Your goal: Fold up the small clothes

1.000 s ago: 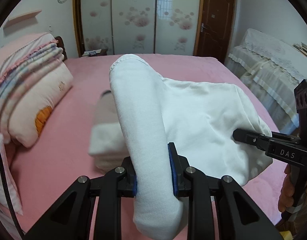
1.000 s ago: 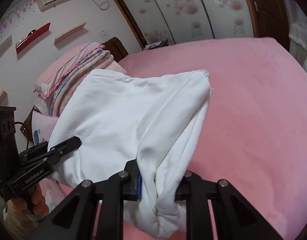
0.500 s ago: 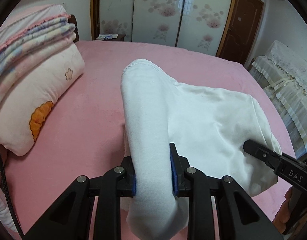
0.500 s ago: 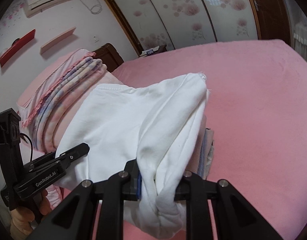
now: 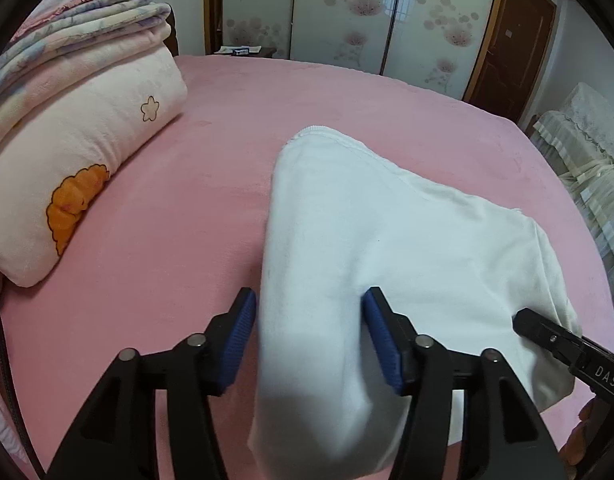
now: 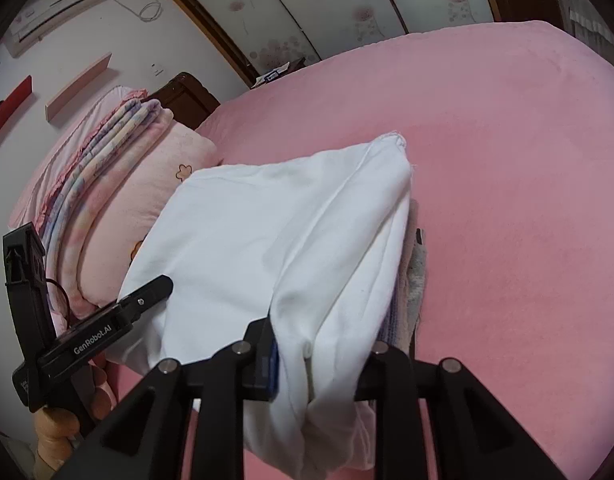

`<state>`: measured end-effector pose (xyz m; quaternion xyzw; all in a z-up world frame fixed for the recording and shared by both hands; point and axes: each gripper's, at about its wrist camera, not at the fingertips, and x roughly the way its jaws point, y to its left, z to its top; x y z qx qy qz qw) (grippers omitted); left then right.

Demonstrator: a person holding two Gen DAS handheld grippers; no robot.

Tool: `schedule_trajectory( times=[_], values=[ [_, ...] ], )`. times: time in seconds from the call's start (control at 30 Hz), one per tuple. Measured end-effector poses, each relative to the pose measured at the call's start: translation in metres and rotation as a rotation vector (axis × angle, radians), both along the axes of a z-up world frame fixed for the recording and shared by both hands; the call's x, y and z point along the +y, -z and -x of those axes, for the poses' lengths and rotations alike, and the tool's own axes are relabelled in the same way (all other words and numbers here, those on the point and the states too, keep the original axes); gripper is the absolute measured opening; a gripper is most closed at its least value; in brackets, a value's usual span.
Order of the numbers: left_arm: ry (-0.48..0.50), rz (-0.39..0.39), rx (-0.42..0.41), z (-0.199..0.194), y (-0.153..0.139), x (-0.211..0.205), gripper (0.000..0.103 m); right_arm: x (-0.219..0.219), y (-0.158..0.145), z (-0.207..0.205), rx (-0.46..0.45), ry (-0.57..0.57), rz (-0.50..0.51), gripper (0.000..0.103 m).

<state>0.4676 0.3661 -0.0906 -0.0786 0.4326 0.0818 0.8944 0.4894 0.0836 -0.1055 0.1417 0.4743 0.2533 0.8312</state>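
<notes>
A folded white garment (image 5: 387,240) lies low on the pink bed (image 5: 187,220), resting on a small stack of folded clothes (image 6: 413,280) whose grey and lilac edges show under its right side. My left gripper (image 5: 311,308) straddles the garment's near left end; its jaws are opening and the blue pads stand off the cloth. My right gripper (image 6: 323,340) is at the near right end of the white garment (image 6: 267,220). Its jaws are starting to open, but bunched cloth still fills the gap and touches the pads. Each view shows the other gripper's finger (image 5: 543,330) (image 6: 147,292) at the cloth's edge.
A pale pink pillow (image 5: 87,160) with folded blankets (image 5: 87,40) on top lies at the bed's left. Flowered wardrobe doors (image 5: 347,12) and a brown door (image 5: 507,40) stand behind. Lace-covered furniture (image 5: 579,152) is to the right. A hand (image 6: 55,428) holds the left gripper.
Both grippers carried the white garment forward and down onto the stack of folded clothes, which it now covers. The left jaws have spread off the cloth; the right jaws have widened slightly.
</notes>
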Motion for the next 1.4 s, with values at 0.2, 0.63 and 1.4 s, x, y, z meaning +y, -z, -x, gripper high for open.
schedule_trajectory(
  times=[0.2, 0.63, 1.4],
  values=[
    [-0.059, -0.148, -0.040, 0.013, -0.003, -0.016, 0.086, 0.009, -0.010, 0.010, -0.115, 0.018, 0.160, 0.052],
    [-0.173, -0.273, -0.063, 0.046, -0.027, -0.047, 0.097, -0.014, -0.054, 0.054, -0.295, -0.010, 0.342, 0.057],
    [0.010, -0.159, -0.144, 0.198, -0.093, -0.180, 0.100, -0.134, -0.120, 0.188, -0.257, 0.064, 0.244, 0.057]
  ],
)
